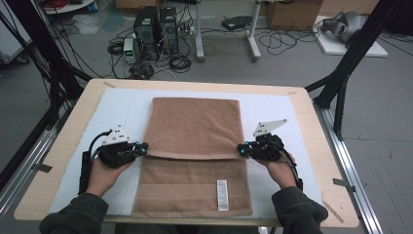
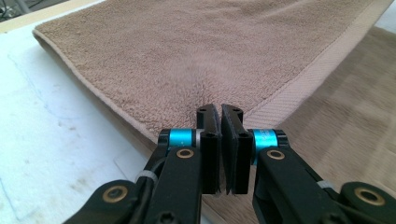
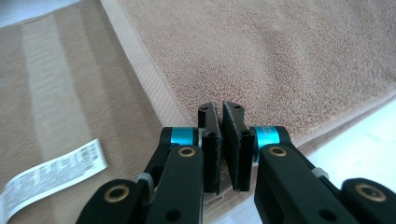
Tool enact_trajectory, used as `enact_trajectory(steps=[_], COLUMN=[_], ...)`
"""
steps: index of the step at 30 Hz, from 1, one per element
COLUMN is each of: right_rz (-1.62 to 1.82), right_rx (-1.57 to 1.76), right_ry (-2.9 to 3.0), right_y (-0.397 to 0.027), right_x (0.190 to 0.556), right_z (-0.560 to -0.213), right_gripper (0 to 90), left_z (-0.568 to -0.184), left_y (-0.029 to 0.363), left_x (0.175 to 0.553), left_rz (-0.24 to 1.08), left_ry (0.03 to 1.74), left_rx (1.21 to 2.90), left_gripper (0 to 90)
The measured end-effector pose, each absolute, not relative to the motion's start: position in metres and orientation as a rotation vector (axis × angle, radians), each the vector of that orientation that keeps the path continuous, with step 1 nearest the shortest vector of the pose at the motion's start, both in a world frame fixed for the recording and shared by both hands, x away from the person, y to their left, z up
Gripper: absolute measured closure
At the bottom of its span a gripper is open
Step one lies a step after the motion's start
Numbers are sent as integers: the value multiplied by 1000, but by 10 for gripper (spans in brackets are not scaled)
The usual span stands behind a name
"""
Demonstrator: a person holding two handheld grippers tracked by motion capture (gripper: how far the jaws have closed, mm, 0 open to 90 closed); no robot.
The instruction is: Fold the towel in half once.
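Brown towel (image 1: 194, 127) folded, flap edge runs side to side | left tongs (image 1: 144, 147), right tongs (image 1: 239, 149) each pinch one end

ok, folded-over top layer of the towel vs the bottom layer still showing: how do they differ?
The folded-over layer lies on top, covering the far part of the towel; the bottom layer lies flat against the mat nearest the person. The folded-over layer shows plain terry ending in a woven hem; the bottom layer shows a paler woven band and a white care label. The left gripper and right gripper pinch the folded-over layer's corners; the bottom layer is ungripped. Both are the same brown cloth.
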State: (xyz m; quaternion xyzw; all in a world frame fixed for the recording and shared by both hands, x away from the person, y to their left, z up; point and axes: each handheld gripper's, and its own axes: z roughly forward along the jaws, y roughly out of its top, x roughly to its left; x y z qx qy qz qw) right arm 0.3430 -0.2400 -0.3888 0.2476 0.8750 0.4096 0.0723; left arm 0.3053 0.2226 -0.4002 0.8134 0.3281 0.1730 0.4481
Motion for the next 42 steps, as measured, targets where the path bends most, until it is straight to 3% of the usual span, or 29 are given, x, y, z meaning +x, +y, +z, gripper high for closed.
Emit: enact_trajectory(steps=[22, 24, 25, 27, 34, 42], right_rz=[1392, 1402, 1412, 1421, 1299, 1202], right_rx=[549, 522, 546, 584, 684, 850], right_ry=[2662, 2690, 2682, 2664, 2611, 2528], right_y=[-255, -257, -259, -264, -258, -247], right_x=[235, 225, 225, 231, 281, 355], right_z=[-394, -398, -399, -400, -403, -403], right_gripper=[855, 788, 695, 677, 559, 547], left_z=[-412, -414, -414, -413, -419, -429], left_y=[230, 229, 228, 227, 221, 222], left_x=[184, 178, 179, 187, 241, 305], left_rz=[382, 363, 364, 362, 420, 514], left_ry=[745, 728, 736, 733, 813, 986], left_rx=[1998, 2000, 2003, 2003, 2009, 1929], left_gripper=[859, 816, 715, 596, 516, 528])
